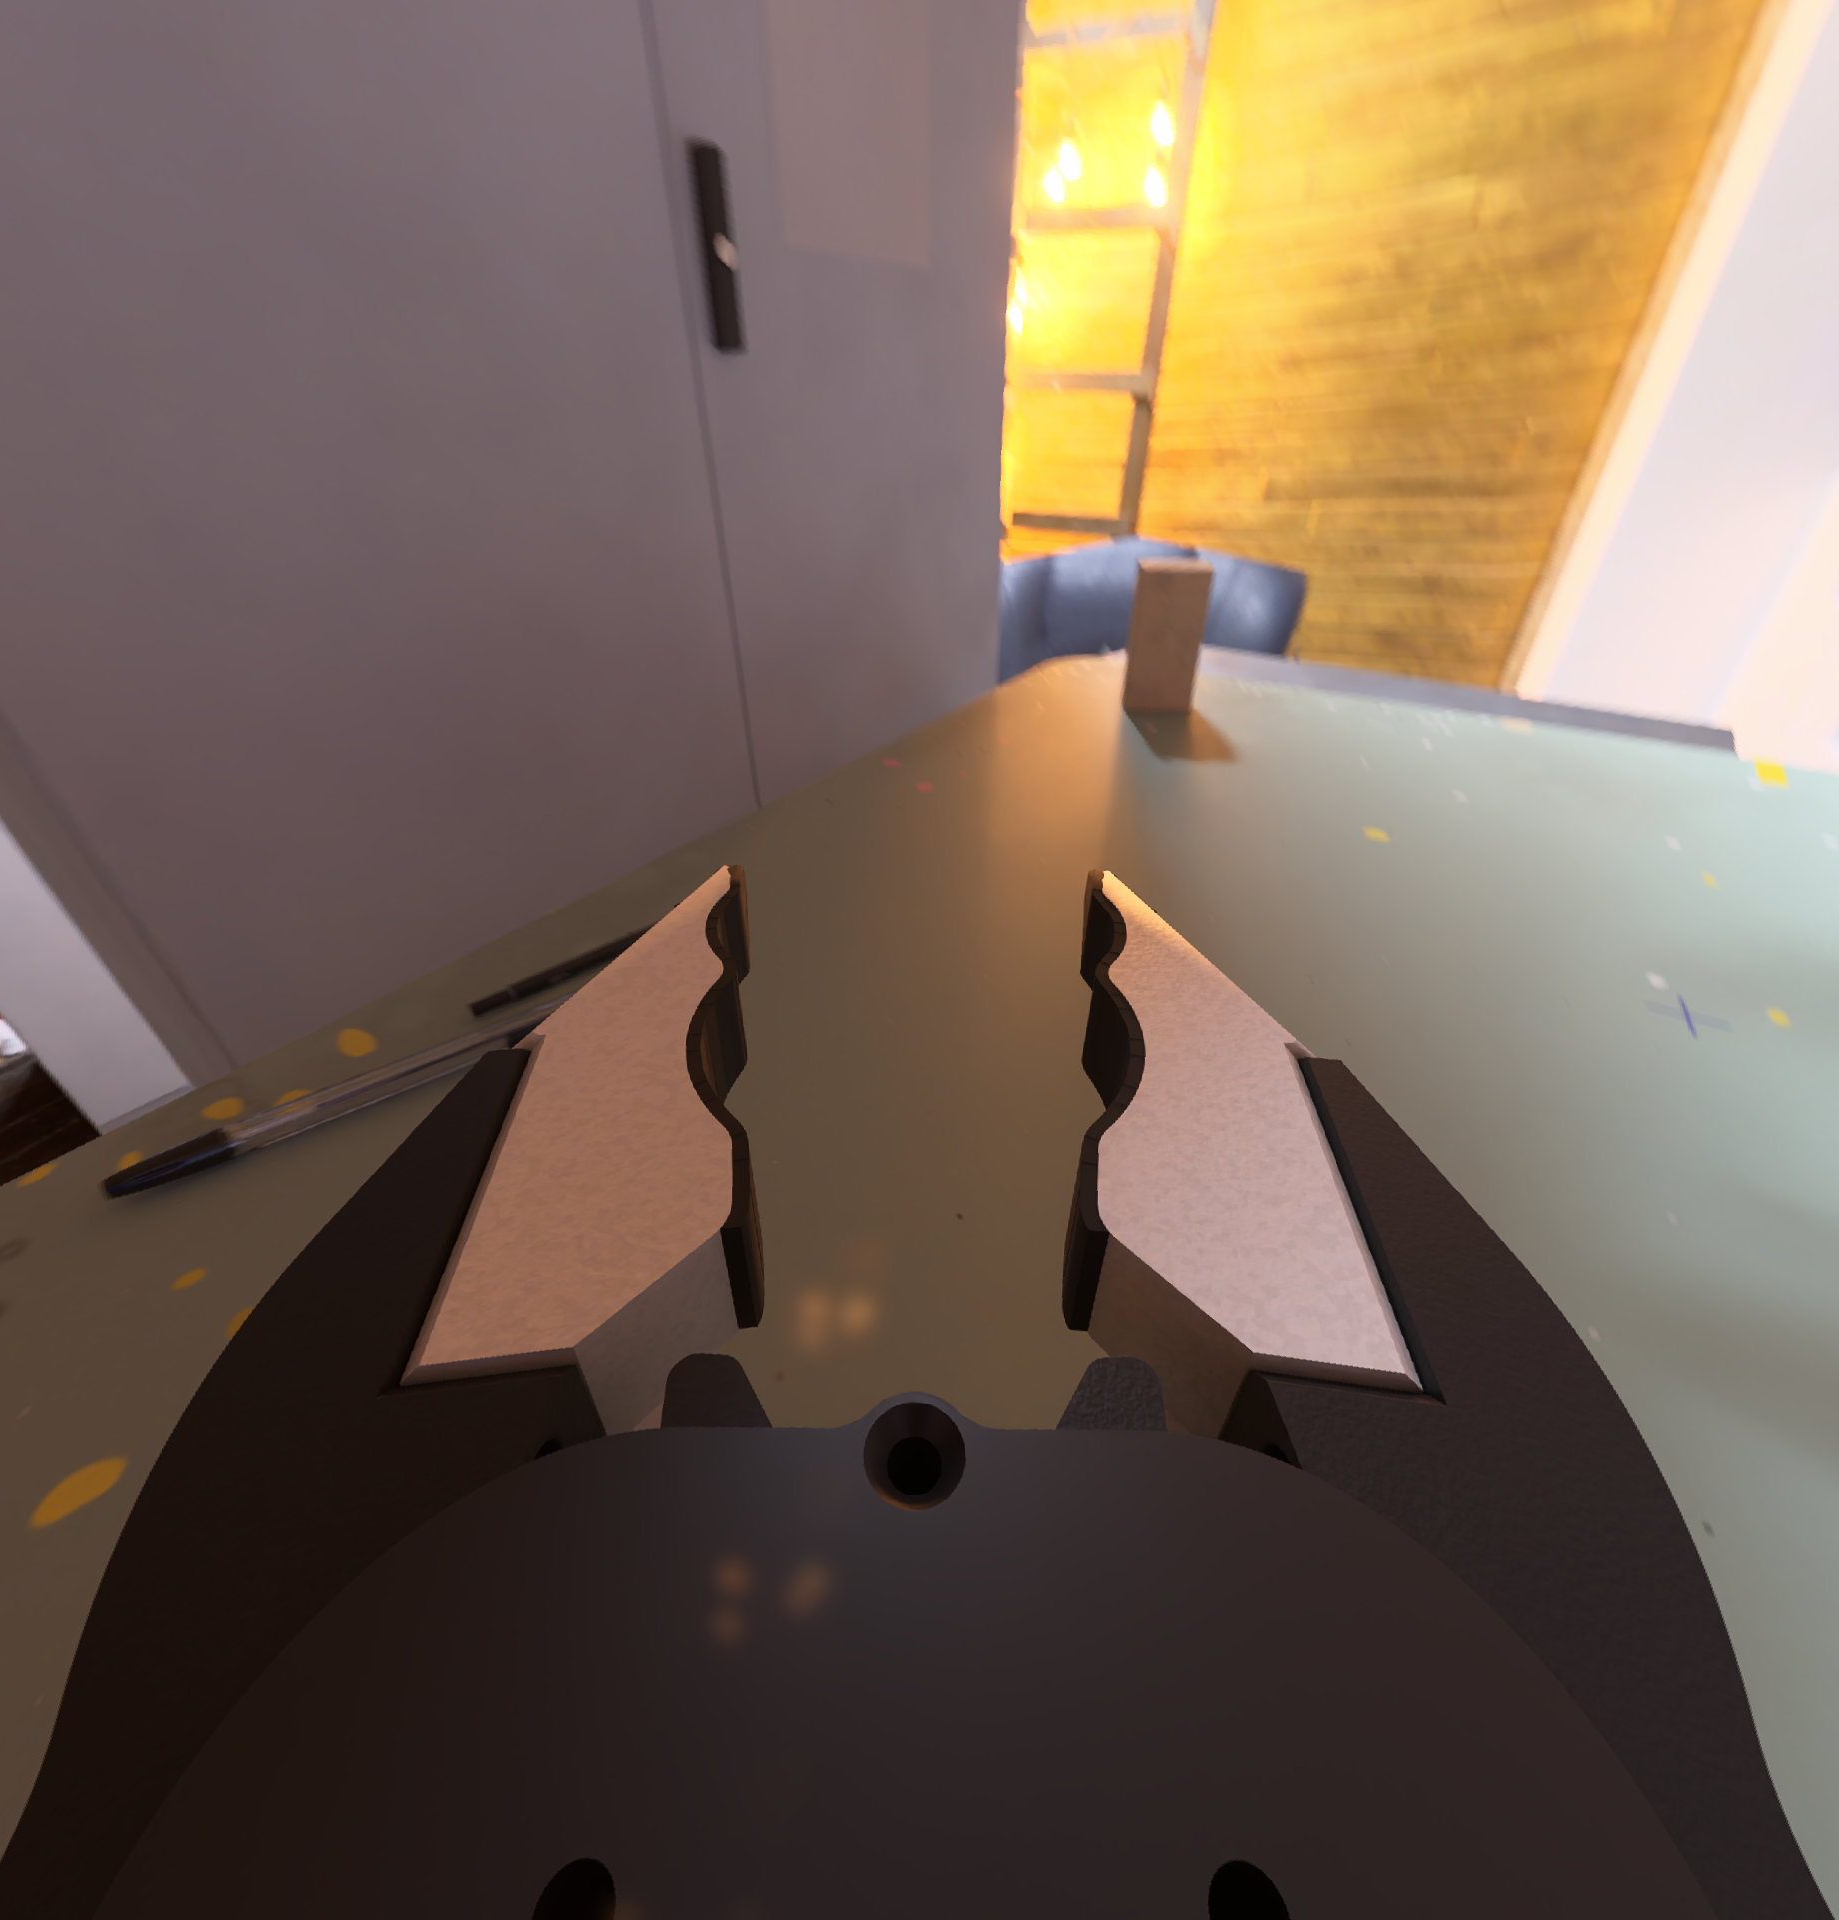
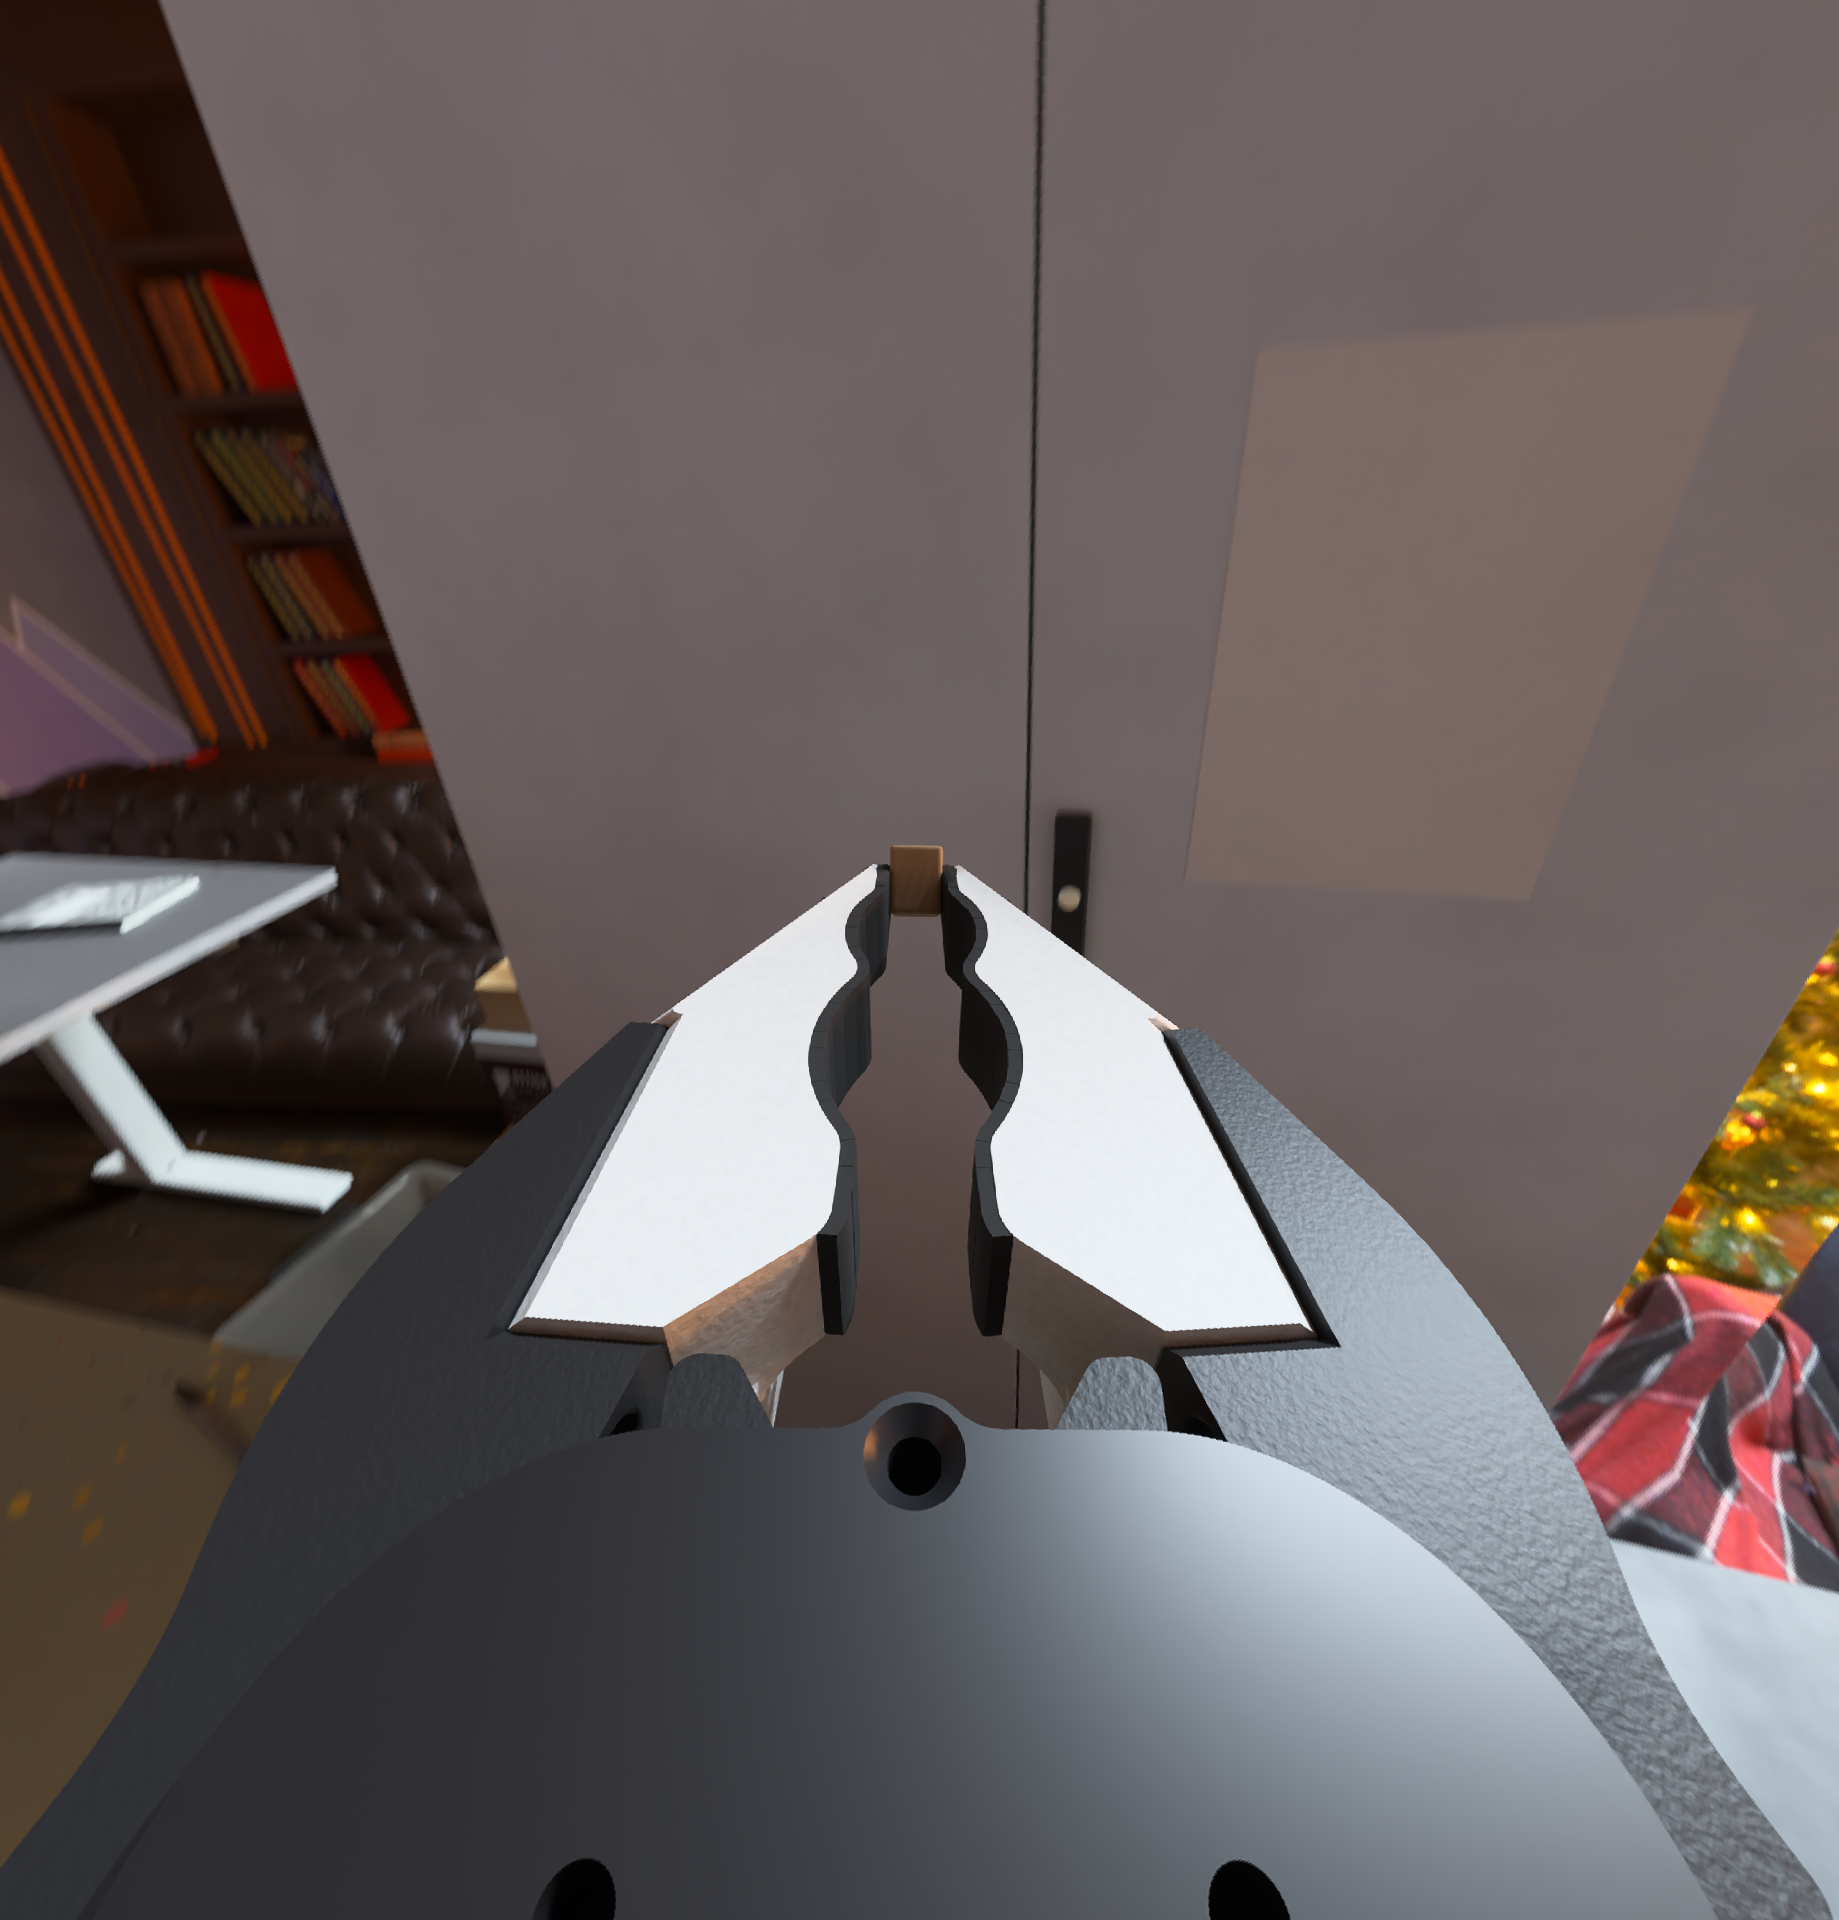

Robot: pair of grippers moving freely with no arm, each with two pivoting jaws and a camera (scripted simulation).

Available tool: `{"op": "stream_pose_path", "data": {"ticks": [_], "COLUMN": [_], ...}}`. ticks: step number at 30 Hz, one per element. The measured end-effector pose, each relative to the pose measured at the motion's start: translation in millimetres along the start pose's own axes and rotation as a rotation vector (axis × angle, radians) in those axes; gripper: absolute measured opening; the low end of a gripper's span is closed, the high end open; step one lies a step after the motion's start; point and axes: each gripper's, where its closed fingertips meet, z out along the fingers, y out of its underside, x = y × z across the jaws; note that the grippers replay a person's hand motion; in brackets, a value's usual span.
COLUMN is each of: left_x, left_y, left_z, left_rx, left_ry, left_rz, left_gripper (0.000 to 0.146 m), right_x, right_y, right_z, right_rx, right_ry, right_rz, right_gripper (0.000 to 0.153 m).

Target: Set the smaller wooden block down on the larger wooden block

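In the left wrist view, the larger wooden block (image 1: 1164, 636) stands upright near the far edge of the green table (image 1: 1414, 987). My left gripper (image 1: 915, 875) is open and empty, low over the table, well short of that block. In the right wrist view, my right gripper (image 2: 916, 873) is shut on the smaller wooden block (image 2: 916, 878), a small brown cube pinched at the fingertips. It is held up in the air in front of a grey cabinet door. The larger block is not in the right wrist view.
Two pens (image 1: 302, 1117) lie on the table to the left of my left gripper. A grey cabinet (image 1: 427, 468) stands beyond the table's left edge. A blue chair (image 1: 1247, 603) sits behind the larger block. A white desk (image 2: 115, 914) stands far left in the right wrist view.
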Motion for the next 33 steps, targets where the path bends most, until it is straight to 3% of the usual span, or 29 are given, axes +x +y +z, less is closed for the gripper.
{"op": "stream_pose_path", "data": {"ticks": [4,8,15,18,22,27,33], "left_x": [-2,23,38,31,28,18,39], "left_y": [-15,-47,-81,-82,-103,-145,-184], "left_z": [-7,-10,-15,-20,-42,-88,-127], "left_rx": [0.078,0.227,0.384,0.369,0.431,0.569,0.684], "left_ry": [-0.022,0.072,0.137,0.106,0.115,0.066,0.213], "left_rz": [0.049,0.064,-0.103,-0.093,-0.066,-0.031,-0.062], "left_gripper": [0.065,0.065,0.065,0.065,0.065,0.064,0.064], "right_x": [-22,-84,-248,-294,-301,-256,-243], "right_y": [51,113,215,254,283,291,293], "right_z": [-6,-14,-45,-60,-61,-45,-35], "right_rx": [-0.151,-0.307,-0.441,-0.505,-0.546,-0.538,-0.473], "right_ry": [-0.119,-0.307,-0.799,-0.929,-0.916,-0.748,-0.666], "right_rz": [-0.066,-0.142,0.051,0.136,0.090,0.060,0.073], "right_gripper": [0.009,0.009,0.009,0.009,0.009,0.009,0.009]}}
